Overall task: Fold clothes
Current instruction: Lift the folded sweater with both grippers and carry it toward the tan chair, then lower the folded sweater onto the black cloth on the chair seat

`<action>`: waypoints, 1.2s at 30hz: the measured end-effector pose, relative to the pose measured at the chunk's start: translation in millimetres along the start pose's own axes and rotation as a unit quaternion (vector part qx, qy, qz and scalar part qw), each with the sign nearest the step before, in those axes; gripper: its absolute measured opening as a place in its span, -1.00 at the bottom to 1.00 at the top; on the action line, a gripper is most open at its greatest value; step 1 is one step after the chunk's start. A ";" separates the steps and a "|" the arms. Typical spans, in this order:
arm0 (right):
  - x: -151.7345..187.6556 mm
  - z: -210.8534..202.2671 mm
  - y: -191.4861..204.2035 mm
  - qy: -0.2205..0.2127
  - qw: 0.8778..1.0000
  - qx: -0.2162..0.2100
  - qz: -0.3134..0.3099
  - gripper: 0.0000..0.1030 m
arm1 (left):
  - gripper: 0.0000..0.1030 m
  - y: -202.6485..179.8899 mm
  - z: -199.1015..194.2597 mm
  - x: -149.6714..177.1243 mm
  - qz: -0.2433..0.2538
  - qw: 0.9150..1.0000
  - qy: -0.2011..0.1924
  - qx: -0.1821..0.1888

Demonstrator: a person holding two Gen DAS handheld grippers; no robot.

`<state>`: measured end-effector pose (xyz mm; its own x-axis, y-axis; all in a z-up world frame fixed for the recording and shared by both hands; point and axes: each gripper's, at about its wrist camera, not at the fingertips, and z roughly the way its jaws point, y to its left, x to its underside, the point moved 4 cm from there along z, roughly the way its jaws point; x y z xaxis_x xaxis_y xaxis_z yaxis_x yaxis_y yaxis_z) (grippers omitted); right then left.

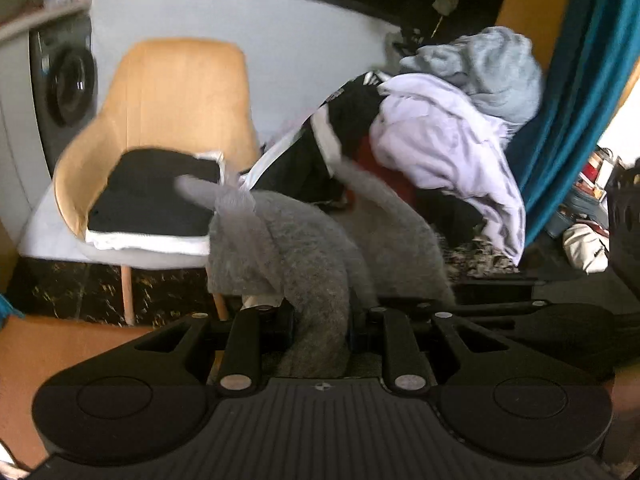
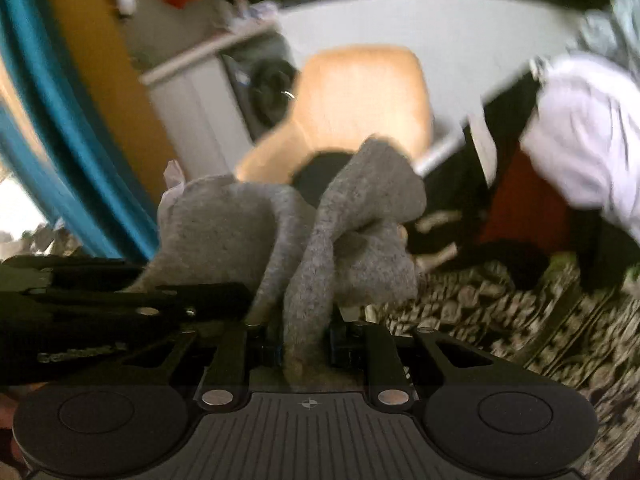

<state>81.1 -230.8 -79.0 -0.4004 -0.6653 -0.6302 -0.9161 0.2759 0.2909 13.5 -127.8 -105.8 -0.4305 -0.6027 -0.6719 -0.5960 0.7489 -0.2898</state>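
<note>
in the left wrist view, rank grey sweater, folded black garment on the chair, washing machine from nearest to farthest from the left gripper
1. grey sweater: pinched in the left gripper, draping up from the jaws.
2. folded black garment: left of centre, on the seat of the wooden chair, beyond the sweater.
3. washing machine: far left, behind the chair.

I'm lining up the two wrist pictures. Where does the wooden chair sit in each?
Left wrist: wooden chair at left of centre, folded black clothes on its seat.
Right wrist: chair at upper centre, partly behind the grey garment.
Shared landmark: the washing machine just left of the chair.
</note>
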 end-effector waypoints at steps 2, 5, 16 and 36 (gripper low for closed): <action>-11.0 21.3 -5.1 -0.005 0.999 0.019 0.038 -0.68 | -0.58 41.8 9.5 -12.6 -0.011 1.000 0.009 0.011; -32.2 50.5 -8.9 -0.019 0.995 0.058 0.083 -0.68 | -0.58 105.2 23.5 -36.5 -0.011 0.999 0.025 0.019; -119.2 150.3 31.6 -0.046 0.975 0.150 0.159 -0.68 | -0.58 284.9 61.7 -129.4 0.017 0.998 0.058 0.022; -275.4 365.8 -12.5 -0.018 0.985 0.097 0.141 -0.68 | -0.57 406.6 210.6 -251.4 -0.015 0.994 0.079 -0.071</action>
<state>195.7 202.8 -172.4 -0.6364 -0.5201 -0.5696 -0.7540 0.5752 0.3173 22.2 386.2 -198.3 -0.5054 -0.6686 -0.5455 -0.6956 0.6897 -0.2009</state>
